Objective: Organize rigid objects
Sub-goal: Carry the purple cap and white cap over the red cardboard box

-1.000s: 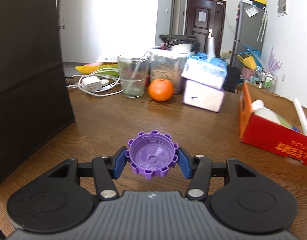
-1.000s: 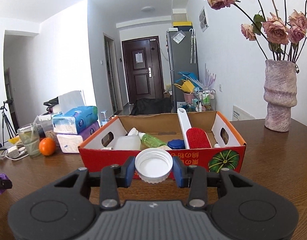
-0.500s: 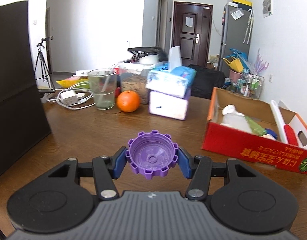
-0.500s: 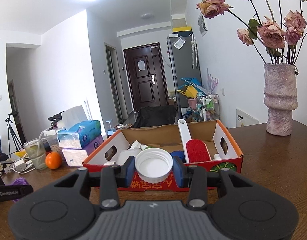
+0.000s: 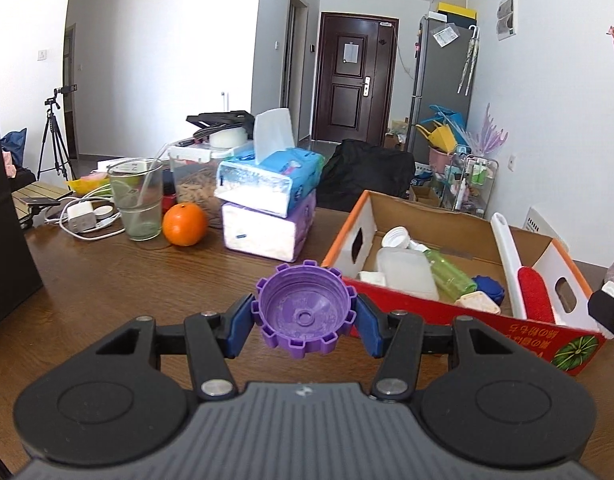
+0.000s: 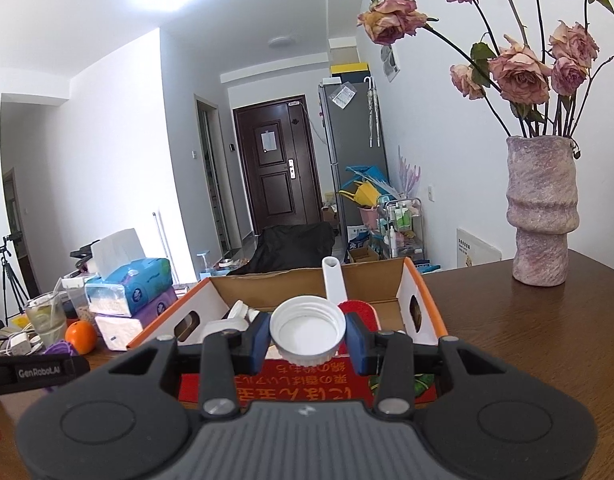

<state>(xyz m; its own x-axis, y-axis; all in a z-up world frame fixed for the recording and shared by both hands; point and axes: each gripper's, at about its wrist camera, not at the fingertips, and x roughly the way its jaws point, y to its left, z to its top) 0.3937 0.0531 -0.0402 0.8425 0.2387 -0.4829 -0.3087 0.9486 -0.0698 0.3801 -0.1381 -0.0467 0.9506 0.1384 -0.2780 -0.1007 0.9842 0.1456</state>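
Caps are the items in transit: we find a purple cap (image 5: 305, 312), notched round its rim, pinched between the pads of the left gripper (image 5: 305, 322), and a white cap (image 6: 307, 330) pinched likewise in the right gripper (image 6: 307, 340). Both sit at lower centre of their views, hollow side toward the camera.

Since a second ago the red cardboard box (image 5: 447, 304) has swung from the right edge of the left view toward centre right, its contents (a clear bottle (image 5: 405, 274), a green bottle (image 5: 451, 276), a red brush (image 5: 535, 294)) now plainly visible. In the right view the box has drawn closer and lower, directly behind the white cap. Neither grip has altered.

We judge both caps bound for the box, neither yet over its opening.
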